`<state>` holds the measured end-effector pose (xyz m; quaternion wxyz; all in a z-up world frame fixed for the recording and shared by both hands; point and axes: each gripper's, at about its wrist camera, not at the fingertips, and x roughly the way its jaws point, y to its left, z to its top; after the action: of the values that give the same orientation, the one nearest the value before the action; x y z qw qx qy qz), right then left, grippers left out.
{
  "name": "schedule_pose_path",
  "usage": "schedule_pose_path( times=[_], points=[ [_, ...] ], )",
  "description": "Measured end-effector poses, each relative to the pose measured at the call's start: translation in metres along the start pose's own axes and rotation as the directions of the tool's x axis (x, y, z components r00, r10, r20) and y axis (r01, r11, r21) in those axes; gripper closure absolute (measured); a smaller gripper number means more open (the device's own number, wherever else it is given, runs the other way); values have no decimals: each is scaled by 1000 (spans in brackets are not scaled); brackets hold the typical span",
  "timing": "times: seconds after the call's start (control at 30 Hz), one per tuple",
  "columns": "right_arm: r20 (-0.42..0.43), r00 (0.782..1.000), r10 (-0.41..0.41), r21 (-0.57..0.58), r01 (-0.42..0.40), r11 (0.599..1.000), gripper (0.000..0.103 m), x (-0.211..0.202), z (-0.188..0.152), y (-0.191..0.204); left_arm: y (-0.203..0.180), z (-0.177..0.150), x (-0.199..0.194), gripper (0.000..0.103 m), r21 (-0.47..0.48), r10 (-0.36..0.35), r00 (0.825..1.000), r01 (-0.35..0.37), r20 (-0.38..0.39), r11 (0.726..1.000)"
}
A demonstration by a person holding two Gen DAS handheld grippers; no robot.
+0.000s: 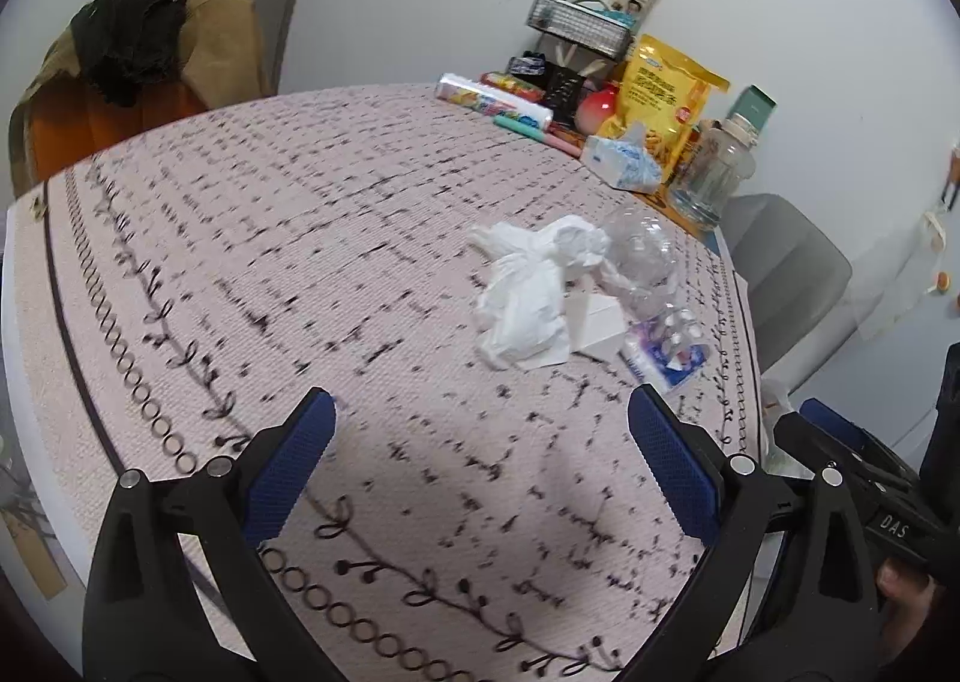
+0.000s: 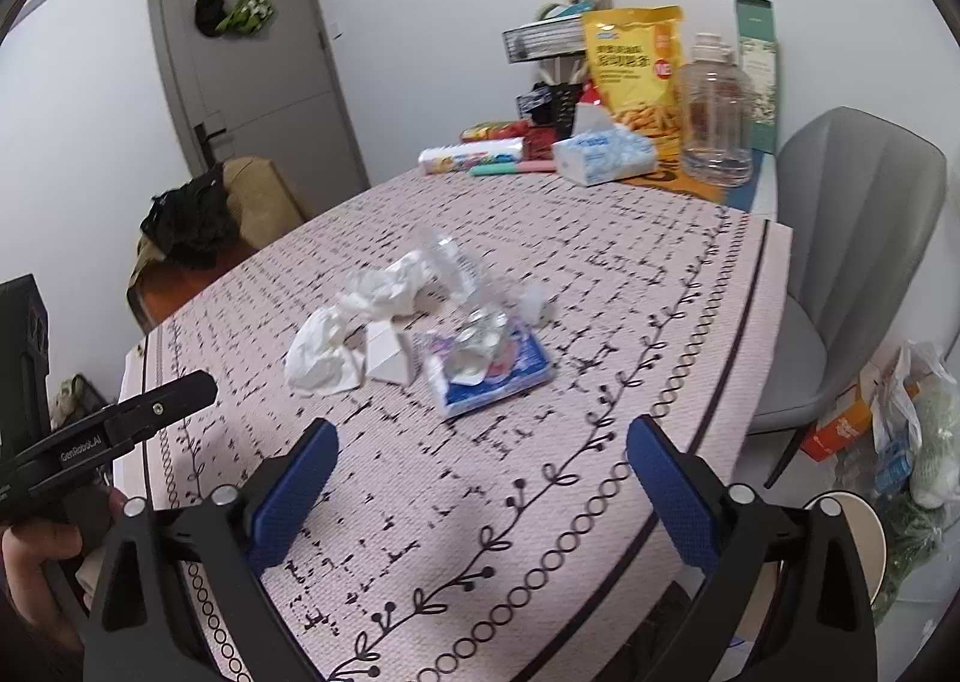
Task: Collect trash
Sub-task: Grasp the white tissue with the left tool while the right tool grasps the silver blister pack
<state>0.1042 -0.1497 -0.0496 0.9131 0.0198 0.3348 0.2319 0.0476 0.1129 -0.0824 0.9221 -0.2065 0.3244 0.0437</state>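
A heap of trash lies mid-table: crumpled white tissue [image 1: 528, 286] [image 2: 354, 322], a crushed clear plastic bottle [image 1: 645, 262] [image 2: 462, 274], a small white carton [image 1: 597, 325] [image 2: 390, 355] and a blue-and-white tissue packet [image 1: 663, 355] [image 2: 489, 367]. My left gripper [image 1: 480, 460] is open and empty, above the cloth short of the heap. My right gripper [image 2: 480, 472] is open and empty, also short of the heap. The other gripper shows at the right edge of the left wrist view [image 1: 864, 472] and at the left edge of the right wrist view [image 2: 114, 430].
The table [image 1: 240, 274] [image 2: 660, 286] has a pink patterned cloth. At its far end stand a yellow snack bag [image 2: 633, 70], a tissue box [image 2: 603, 157], a clear jug [image 2: 714, 118] and wrapped rolls [image 2: 471, 157]. A grey chair [image 2: 852, 238] and floor bags [image 2: 900, 424] are right; a paper cup [image 2: 858, 526] is near.
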Motion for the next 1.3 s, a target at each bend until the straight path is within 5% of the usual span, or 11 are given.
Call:
schedule_pose_path(
  times=[0.57, 0.93, 1.0, 1.1, 1.17, 1.3],
  points=[
    [-80, 997, -7, -29, 4, 1000, 33, 63, 15, 1, -6, 19, 31, 19, 6, -5, 999, 5, -32, 1000],
    [-88, 996, 14, -1, -14, 1000, 34, 89, 38, -7, -16, 40, 81, 31, -37, -7, 996, 3, -90, 999],
    [-95, 995, 9, 9, -9, 1000, 36, 95, 40, -8, -17, 41, 88, 36, -36, -13, 994, 10, -105, 999],
    [-107, 994, 13, 25, -10, 1000, 50, 103, 43, -10, -14, 38, 95, 69, -54, -30, 990, 22, -140, 998],
    [-123, 992, 13, 24, -10, 1000, 71, 107, 44, -10, -12, 37, 92, 84, -64, -12, 991, 4, -135, 998],
    [-118, 993, 18, 8, -17, 1000, 76, 103, 43, -7, -7, 35, 80, 91, -76, -15, 993, 7, -114, 997]
  ],
)
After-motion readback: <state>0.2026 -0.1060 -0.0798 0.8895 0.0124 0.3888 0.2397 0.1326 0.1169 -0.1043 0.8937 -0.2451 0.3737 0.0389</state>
